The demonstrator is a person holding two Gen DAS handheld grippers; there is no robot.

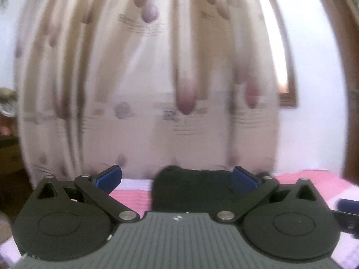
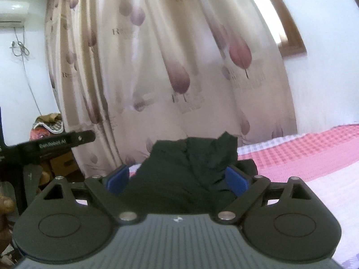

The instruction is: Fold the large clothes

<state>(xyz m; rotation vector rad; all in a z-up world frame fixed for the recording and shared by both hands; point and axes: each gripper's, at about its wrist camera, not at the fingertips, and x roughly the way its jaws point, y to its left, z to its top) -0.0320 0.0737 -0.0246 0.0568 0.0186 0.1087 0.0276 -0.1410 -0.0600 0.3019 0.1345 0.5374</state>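
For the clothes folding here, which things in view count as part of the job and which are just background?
Part of the job:
black garment
bed
left gripper, jaws open
right gripper, jaws open

Just lying about:
curtain
air conditioner
window frame
pile of cloth in the corner

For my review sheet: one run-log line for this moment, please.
left gripper: open | right gripper: open | crumpled black cloth garment: bunched on pink checked bedspread, unheld

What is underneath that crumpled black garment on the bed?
The crumpled black garment lies on a pink-and-white checked bedspread, which shows around it. Directly beneath, the cloth hides everything. Behind it hangs a cream curtain with purple tulip prints.
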